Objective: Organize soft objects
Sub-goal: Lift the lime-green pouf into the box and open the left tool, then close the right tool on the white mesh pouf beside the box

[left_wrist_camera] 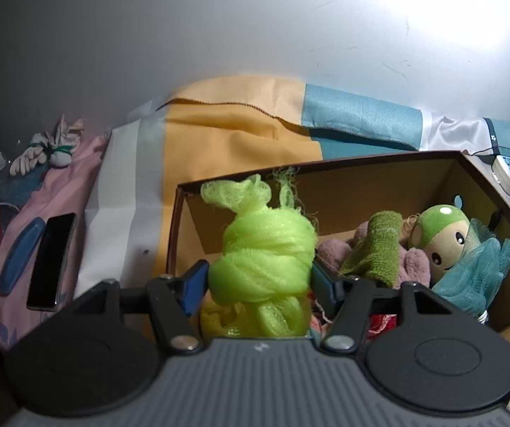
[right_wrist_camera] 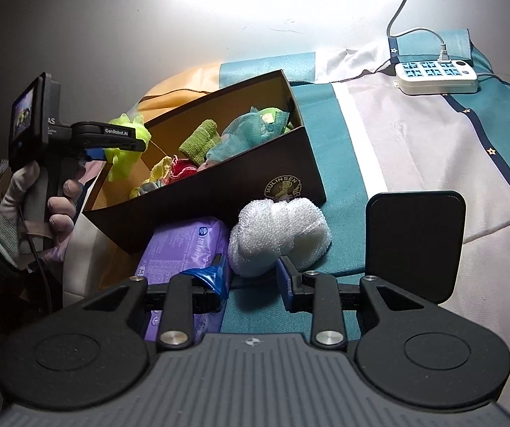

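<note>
Left gripper (left_wrist_camera: 258, 277): blue pads sat on either side of the lime mesh puff (left_wrist_camera: 262, 249). Contact with the mesh was visible on both sides, so it was pinching the puff, with the jaws fairly wide around the bulk.
Lime mesh puff: it was up at the box's near-left rim, partly over the interior. Its loose frayed end stuck up above the box's far wall. In the right wrist view it showed at the box's left corner, under the left gripper's finger.
Box (left_wrist_camera: 361, 174): brown cardboard, open top, lying on a striped bedspread (left_wrist_camera: 240, 131).
Box contents: green-capped plush toy (left_wrist_camera: 443, 238) against the right side, teal mesh puff (left_wrist_camera: 472, 274) just below it, olive knit cloth (left_wrist_camera: 376, 249) lying on a mauve plush piece (left_wrist_camera: 336, 249), and red and yellow fabric near the front wall.
Right gripper (right_wrist_camera: 251, 284): jaws apart by a modest gap, nothing between the pads.
White mesh puff (right_wrist_camera: 280, 235): on the bedspread just ahead of the right gripper's tips, touching the box's outer wall.
Purple pack (right_wrist_camera: 184, 249): beside the white puff and partly under the box's corner.
Left hand (right_wrist_camera: 38, 206): gloved, wrapped round the left gripper's handle.
Other: power strip (right_wrist_camera: 436, 74) on the bedspread well beyond the box, phone (left_wrist_camera: 52, 259) left of the box on pink fabric.
</note>
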Tool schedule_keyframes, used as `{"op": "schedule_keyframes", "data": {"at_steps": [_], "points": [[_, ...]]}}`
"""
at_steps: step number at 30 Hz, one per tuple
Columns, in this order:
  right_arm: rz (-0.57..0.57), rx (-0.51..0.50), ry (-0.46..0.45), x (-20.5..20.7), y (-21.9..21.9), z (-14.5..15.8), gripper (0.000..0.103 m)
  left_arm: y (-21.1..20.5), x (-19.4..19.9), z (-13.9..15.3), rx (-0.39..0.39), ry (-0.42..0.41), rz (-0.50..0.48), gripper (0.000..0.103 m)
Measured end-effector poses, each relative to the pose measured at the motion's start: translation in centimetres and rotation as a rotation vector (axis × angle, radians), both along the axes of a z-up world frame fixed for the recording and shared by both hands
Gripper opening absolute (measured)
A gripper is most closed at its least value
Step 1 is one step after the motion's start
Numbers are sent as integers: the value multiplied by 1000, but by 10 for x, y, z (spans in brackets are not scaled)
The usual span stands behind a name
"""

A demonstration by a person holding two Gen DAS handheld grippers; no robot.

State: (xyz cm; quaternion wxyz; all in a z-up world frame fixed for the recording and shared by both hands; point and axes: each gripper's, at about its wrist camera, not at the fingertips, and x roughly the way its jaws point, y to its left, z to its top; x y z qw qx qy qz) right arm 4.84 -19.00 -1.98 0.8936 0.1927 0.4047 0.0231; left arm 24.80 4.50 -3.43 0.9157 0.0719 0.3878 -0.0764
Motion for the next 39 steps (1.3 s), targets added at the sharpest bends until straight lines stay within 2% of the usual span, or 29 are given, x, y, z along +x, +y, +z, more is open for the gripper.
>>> {"op": "schedule_keyframes", "data": {"at_steps": [8,19,32,39], "points": [[24,11,10,17,4,-6,14,1,2,-7,30,31,15,72],[52,-2,23,33,14,-12,14,12,-18,9,17,42,30,74],[79,-51,30,41,22,-21,16,28,-79,42,-27,-20,42,75],[2,-49,47,49,21,-24,17,35,-111,27,-65,44,33,75]]}}
